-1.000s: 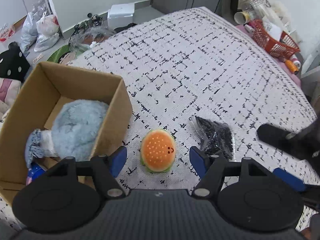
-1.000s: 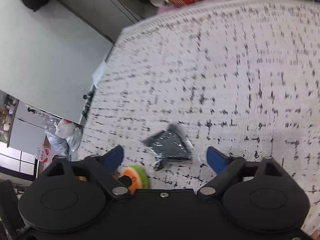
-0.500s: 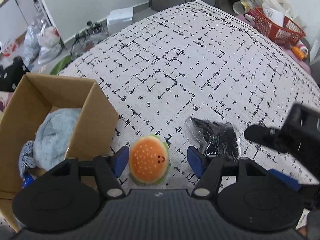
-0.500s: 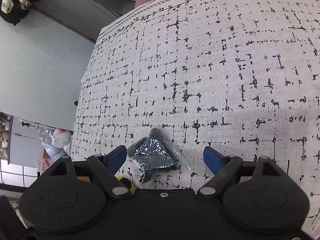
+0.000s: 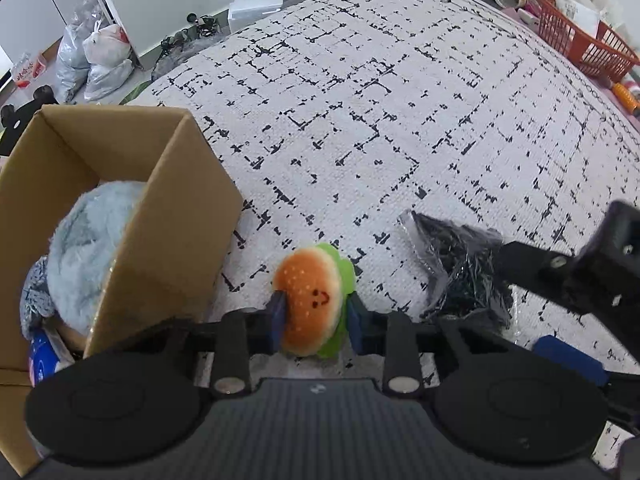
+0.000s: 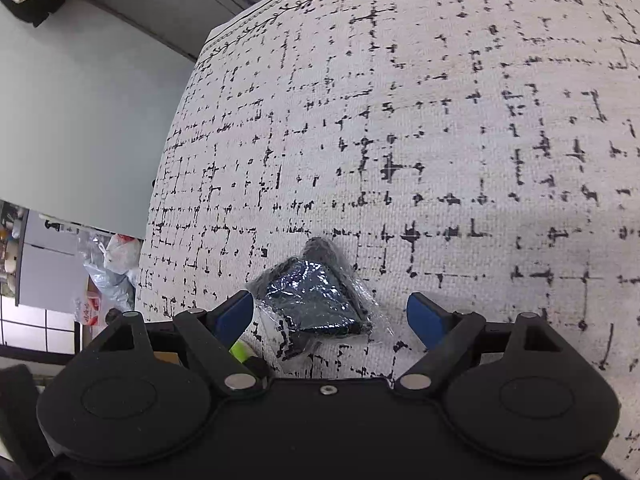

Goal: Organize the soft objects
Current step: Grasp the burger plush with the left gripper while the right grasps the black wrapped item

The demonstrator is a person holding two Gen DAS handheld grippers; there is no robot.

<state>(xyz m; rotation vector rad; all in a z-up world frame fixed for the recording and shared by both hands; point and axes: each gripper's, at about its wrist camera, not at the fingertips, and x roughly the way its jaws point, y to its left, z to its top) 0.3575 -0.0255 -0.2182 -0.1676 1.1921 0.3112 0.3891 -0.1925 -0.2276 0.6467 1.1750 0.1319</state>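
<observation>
Bed [image 5: 400, 120] with a black-flecked white cover, floor clutter beyond.
My left tool [image 5: 315, 318] has just clamped the burger [image 5: 314, 302] beside the box [image 5: 176, 240]; my right tool [image 6: 330, 314] gapes around the black bag [image 6: 316, 300].

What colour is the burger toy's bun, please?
Orange with pale speckles and a small dark smiley, on the burger toy; the left wrist view shows it best.

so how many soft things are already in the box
2 at least: a fluffy blue plush and a grey knitted piece beside it in the cardboard box; more may be hidden underneath.
</observation>
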